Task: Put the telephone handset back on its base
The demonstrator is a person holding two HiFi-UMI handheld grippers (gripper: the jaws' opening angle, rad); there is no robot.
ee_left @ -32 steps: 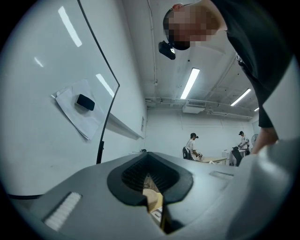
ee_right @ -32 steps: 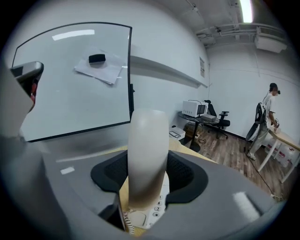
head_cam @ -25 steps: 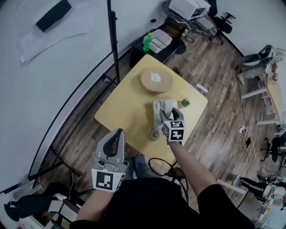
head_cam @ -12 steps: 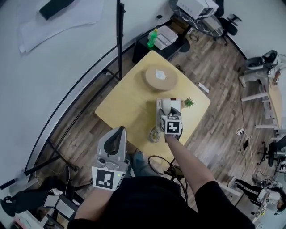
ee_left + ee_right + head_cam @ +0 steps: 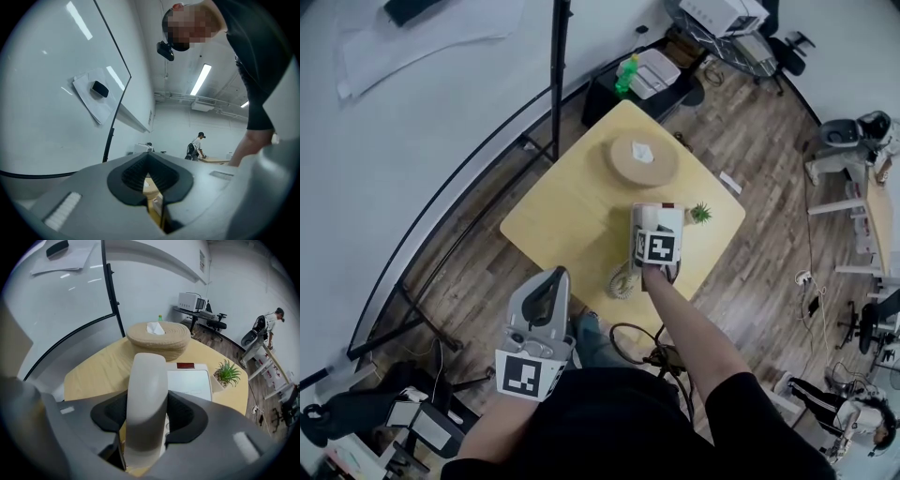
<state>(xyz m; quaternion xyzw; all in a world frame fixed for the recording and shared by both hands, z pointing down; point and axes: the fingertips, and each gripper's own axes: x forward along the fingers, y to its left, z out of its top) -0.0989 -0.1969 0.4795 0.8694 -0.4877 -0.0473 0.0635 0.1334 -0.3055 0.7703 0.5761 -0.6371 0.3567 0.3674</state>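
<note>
In the right gripper view, the pale grey telephone handset (image 5: 147, 394) sits lengthwise between the jaws, and my right gripper (image 5: 149, 420) is shut on it. Its far end reaches over the left part of the white telephone base (image 5: 188, 383). Whether the handset touches the base I cannot tell. From the head view, my right gripper (image 5: 651, 225) hovers over the base (image 5: 667, 217) on the yellow table (image 5: 567, 220) and hides the handset. The coiled cord (image 5: 622, 281) lies near the table's front edge. My left gripper (image 5: 547, 292) hangs shut, low by the person's body, off the table.
A round woven basket (image 5: 643, 157) with a tissue stands at the table's far side. A small potted plant (image 5: 701, 213) stands right of the base. Beyond the table are a black whiteboard stand (image 5: 558, 84), a low shelf with a green bottle (image 5: 628, 67), and office chairs.
My right gripper has carried the handset forward across the table, from near the front edge to over the base. The left gripper has stayed where it was.
</note>
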